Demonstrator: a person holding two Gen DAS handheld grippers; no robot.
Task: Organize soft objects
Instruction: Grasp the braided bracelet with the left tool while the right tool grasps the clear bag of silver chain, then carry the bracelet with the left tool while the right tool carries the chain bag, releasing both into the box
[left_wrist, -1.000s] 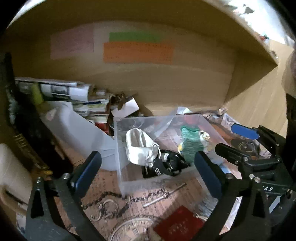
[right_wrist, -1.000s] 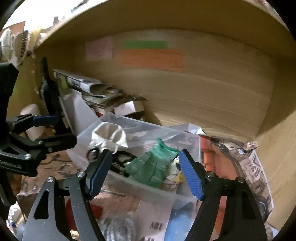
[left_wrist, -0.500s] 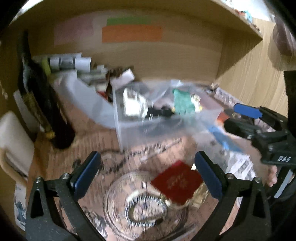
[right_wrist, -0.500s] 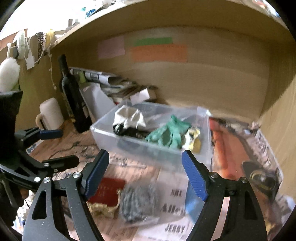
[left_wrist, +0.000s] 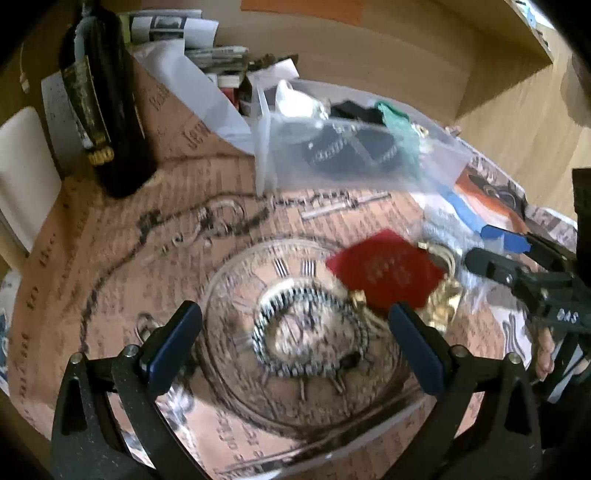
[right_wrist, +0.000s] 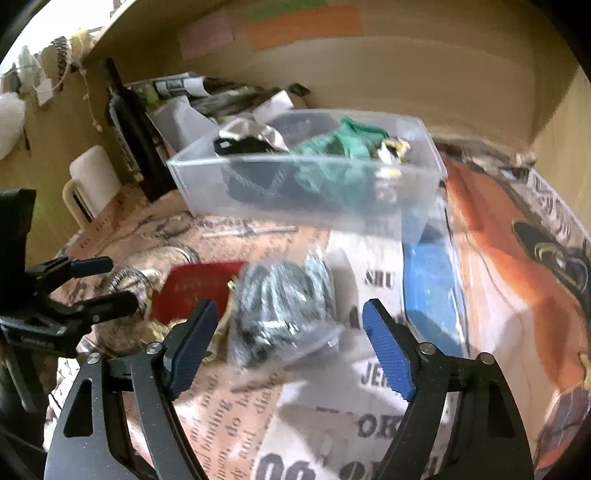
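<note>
Now both tools spread wide and empty, left tool above a striped band, right tool above a bagged grey bundle, clear bin beyond holding green glove.

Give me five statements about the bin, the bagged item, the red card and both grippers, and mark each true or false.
1. The green glove lies in the clear bin. True.
2. The right gripper is shut on the bagged item. False: its jaws are open and the bag lies between them, ungripped.
3. The red card lies outside the bin. True.
4. The left gripper holds the striped ring. False: it is open and holds nothing.
5. The dark bottle lies flat. False: it stands upright.
</note>
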